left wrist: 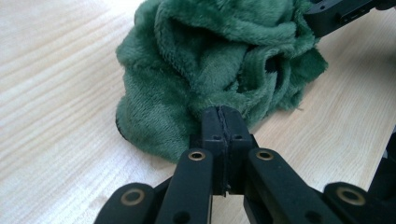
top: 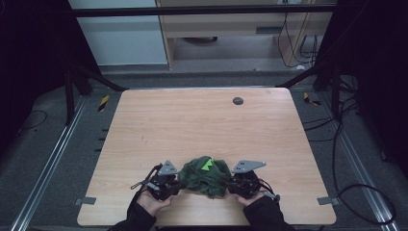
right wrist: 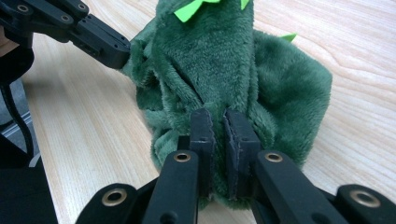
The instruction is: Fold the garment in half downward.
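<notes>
One soft item is in hand: a dark green plush cloth (top: 204, 176), deep-piled and fleecy, bunched into a rounded, crumpled mound with folds and hollows across its top. Small bright green felt points (top: 207, 165), flat and triangular, stand out of the upper folds. The cloth lies on the desk (top: 202, 120), near the desk's front edge and about midway along it. Bunched as it is, the mound runs slightly longer from one set of tongs to the other, parallel to that front edge; which end is its head cannot be told.

Left tongs (left wrist: 222, 112) are fully closed, the two black jaws pressed together with a pinch of the pile's edge caught at their tips, on the left side of the cloth. Right tongs (right wrist: 218, 116) stand nearly closed on the right side of the cloth, a narrow gap between the ribbed black pads, with a fold of plush nipped between them. Each set carries a grey three-cornered plate on top, and a hand grips each from the front edge of the desk.

The desk is pale wood-grain laminate, smooth and matt, with rounded corners. A small dark round disc (top: 237, 101) sits toward the far edge of the desk, well apart from the cloth.
</notes>
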Demonstrator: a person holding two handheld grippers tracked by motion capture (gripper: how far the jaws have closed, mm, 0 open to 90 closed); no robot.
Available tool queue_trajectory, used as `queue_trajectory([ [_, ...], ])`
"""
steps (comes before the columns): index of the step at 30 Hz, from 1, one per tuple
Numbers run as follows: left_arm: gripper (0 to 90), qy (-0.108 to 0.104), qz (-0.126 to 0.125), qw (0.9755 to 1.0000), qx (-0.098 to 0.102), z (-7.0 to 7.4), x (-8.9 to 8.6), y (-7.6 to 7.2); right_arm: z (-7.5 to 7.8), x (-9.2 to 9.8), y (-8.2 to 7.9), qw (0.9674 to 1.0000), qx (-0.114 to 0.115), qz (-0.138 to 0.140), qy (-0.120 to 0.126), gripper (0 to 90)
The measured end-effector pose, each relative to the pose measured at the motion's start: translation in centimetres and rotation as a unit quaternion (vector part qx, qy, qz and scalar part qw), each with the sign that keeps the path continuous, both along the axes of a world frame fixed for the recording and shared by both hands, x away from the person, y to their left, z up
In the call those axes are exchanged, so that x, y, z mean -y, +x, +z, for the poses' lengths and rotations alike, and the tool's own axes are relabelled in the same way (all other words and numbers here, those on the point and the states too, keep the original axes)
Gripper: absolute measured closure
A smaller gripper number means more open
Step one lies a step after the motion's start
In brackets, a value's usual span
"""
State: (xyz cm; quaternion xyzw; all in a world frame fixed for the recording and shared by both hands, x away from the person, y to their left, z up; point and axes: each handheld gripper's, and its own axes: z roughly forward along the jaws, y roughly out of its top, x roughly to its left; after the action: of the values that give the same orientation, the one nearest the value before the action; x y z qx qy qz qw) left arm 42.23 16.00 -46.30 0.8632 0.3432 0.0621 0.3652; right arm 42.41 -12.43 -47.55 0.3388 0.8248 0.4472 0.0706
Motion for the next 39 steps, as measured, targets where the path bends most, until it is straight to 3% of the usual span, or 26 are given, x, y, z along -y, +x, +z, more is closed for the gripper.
queue_trajectory([
  [15, 89.8, 0.018, -0.007, 0.9997, -0.015, -1.0, 0.6, -0.2, -1.0, -0.1, -0.1, 0.9997, -0.013, 0.0, -0.02, 82.3],
  [22, 89.0, 0.015, -0.001, 0.9998, -0.012, -0.9, 0.5, -0.2, -1.0, -0.1, -0.1, 0.9997, -0.016, -0.003, -0.021, 80.4],
  [34, 73.2, -0.002, 0.031, 0.9995, 0.002, 0.2, -0.9, -0.8, 0.0, 0.8, -0.6, 0.9999, -0.004, -0.014, 0.004, 74.6],
  [39, 70.5, -0.014, 0.044, 0.9989, 0.011, 0.9, -1.7, -0.8, 0.7, 1.3, -0.6, 0.9996, 0.001, -0.021, 0.017, 73.8],
])
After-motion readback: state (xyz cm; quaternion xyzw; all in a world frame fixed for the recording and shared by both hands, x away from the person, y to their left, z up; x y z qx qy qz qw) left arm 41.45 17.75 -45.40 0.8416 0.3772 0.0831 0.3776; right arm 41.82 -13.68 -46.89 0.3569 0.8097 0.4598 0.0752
